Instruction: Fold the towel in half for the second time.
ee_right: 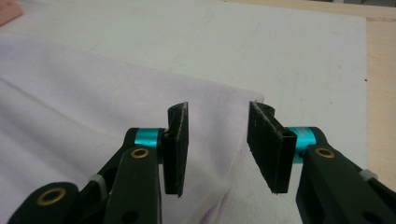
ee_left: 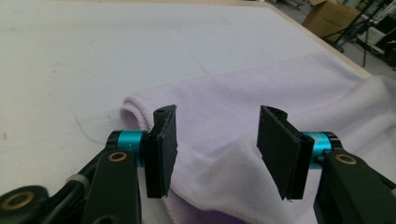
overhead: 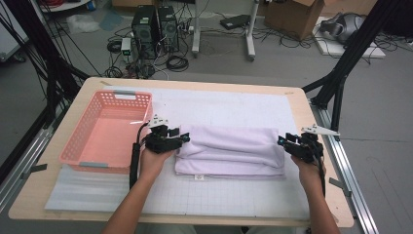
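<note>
A folded pale lilac towel (overhead: 231, 148) lies across the middle of the white mat (overhead: 219, 105). At the towel's left end is my left gripper (overhead: 184, 139), jaws pointing right. In the left gripper view the left gripper (ee_left: 217, 149) is open. A raised fold of the towel (ee_left: 219, 102) sits between the pads, which stand apart from the cloth. My right gripper (overhead: 281, 141) is at the towel's right end. In the right gripper view the right gripper (ee_right: 217, 144) is open over the towel's (ee_right: 70, 93) corner edge, with a gap on both sides.
A pink plastic basket (overhead: 78, 136) stands on the table just left of the left hand. The wooden table's right edge (overhead: 302, 112) runs close behind the right gripper. Black frame posts, computer towers and cables are on the floor beyond the table.
</note>
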The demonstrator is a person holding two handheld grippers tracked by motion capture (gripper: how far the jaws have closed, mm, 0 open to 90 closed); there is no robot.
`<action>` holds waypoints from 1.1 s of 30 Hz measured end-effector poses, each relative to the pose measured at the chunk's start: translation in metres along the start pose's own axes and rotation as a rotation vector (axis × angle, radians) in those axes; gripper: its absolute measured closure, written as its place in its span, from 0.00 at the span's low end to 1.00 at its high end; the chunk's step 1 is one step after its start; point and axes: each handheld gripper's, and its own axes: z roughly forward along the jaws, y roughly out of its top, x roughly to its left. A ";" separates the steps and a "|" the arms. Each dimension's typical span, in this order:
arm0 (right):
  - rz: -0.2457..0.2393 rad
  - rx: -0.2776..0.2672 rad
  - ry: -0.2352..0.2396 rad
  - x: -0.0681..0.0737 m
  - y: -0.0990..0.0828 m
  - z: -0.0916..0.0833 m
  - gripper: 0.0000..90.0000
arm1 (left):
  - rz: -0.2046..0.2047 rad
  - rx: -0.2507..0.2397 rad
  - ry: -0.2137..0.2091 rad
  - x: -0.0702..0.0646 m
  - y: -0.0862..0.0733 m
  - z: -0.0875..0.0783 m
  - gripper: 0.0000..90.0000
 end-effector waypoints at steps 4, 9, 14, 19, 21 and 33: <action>-0.014 -0.015 0.017 0.002 -0.010 -0.017 0.64 | 0.029 -0.011 -0.019 -0.007 -0.007 -0.013 0.53; -0.010 -0.017 0.039 0.006 -0.024 -0.036 0.64 | 0.053 0.006 -0.034 -0.013 -0.018 -0.024 0.53; -0.016 -0.001 0.060 0.015 -0.036 -0.042 0.63 | 0.046 0.032 -0.054 -0.017 -0.036 -0.023 0.53; -0.024 0.041 0.066 0.022 -0.046 -0.035 0.63 | 0.040 0.072 -0.058 -0.022 -0.045 -0.020 0.57; -0.040 0.061 0.064 0.024 -0.049 -0.032 0.65 | 0.041 0.095 -0.069 -0.022 -0.046 -0.020 0.66; -0.046 0.060 0.086 0.017 -0.050 -0.038 0.96 | -0.027 0.053 -0.108 -0.013 -0.043 -0.036 0.95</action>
